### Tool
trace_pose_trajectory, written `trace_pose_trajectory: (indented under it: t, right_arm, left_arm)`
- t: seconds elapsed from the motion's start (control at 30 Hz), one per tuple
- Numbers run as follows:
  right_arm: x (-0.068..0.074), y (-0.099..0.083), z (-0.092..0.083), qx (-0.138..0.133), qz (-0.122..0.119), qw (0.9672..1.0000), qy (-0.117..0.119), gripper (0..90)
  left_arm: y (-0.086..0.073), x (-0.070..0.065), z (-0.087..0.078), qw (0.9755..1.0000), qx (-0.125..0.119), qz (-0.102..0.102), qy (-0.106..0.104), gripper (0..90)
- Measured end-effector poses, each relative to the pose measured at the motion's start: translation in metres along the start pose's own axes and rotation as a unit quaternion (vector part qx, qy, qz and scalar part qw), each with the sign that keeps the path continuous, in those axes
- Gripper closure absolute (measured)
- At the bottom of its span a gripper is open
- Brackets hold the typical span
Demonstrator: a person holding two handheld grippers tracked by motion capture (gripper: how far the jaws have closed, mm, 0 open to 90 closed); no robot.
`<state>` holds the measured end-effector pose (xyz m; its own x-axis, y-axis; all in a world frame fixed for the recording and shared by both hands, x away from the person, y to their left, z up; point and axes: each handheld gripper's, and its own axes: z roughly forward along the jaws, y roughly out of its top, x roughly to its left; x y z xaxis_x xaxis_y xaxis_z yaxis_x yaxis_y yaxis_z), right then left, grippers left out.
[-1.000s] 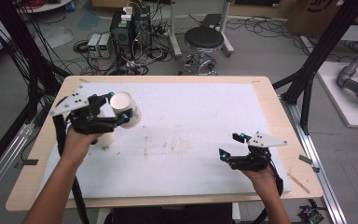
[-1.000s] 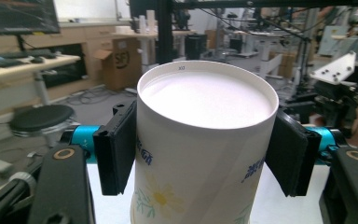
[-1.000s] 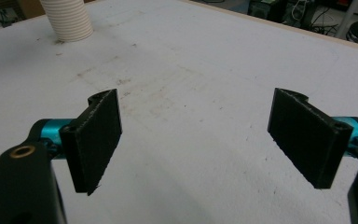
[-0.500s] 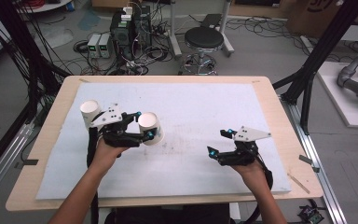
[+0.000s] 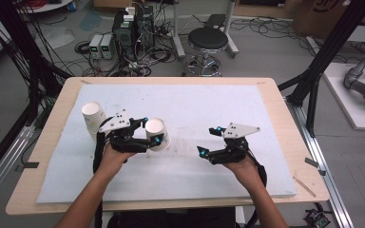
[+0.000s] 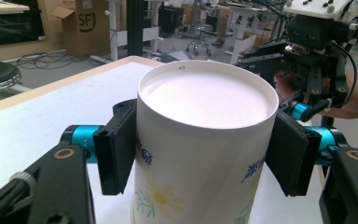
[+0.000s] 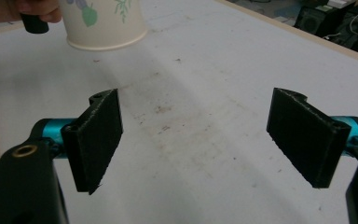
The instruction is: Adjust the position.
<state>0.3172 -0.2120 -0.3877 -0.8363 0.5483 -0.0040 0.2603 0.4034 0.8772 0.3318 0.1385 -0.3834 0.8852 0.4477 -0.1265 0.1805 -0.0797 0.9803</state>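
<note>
A paper cup (image 5: 155, 127) with a flower print stands upside down, its wide rim at the white mat (image 5: 195, 102), left of the middle. My left gripper (image 5: 151, 130) is shut on it, and in the left gripper view both pads press the sides of the cup (image 6: 205, 98). A second white cup (image 5: 92, 116) stands at the far left behind that hand. My right gripper (image 5: 206, 140) hovers right of the middle, open, pointing left toward the held cup (image 7: 102, 23). Nothing lies between the jaws of the right gripper (image 7: 196, 140), just bare mat.
The mat covers a wooden table (image 5: 285, 123) whose edge shows all round. Black frame posts (image 5: 323, 57) stand at the sides. A stool (image 5: 208, 40) and electronics with cables (image 5: 128, 28) sit on the floor beyond the far edge.
My left gripper has carried the cup right and down from the far left, uncovering the second cup there. The right gripper has moved left toward the middle, still open.
</note>
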Motion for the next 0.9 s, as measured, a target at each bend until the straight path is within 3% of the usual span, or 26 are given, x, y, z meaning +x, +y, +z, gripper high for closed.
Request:
trace_pose_trajectory:
  t: [0.23, 0.47, 0.67, 0.9]
  right_arm:
    - [0.006, -0.003, 0.004, 0.007, -0.007, 0.9998, 0.02, 18.3]
    - [0.013, -0.003, 0.007, 0.009, -0.021, 0.9989, 0.041, 18.4]
    - [0.02, 0.0, 0.014, 0.0, -0.029, 0.9972, 0.069, 18.4]
    - [0.022, 0.002, 0.017, -0.011, -0.028, 0.9955, 0.09, 18.4]
  left_arm:
    - [-0.002, 0.001, 0.006, 0.9999, 0.004, -0.006, -0.01, 32.4]
    - [-0.002, -0.003, 0.012, 0.9993, 0.008, -0.014, -0.035, 32.4]
    - [-0.001, -0.013, 0.021, 0.9979, 0.018, 0.001, -0.062, 32.7]
    - [0.002, -0.021, 0.033, 0.9958, 0.019, 0.004, -0.089, 33.2]
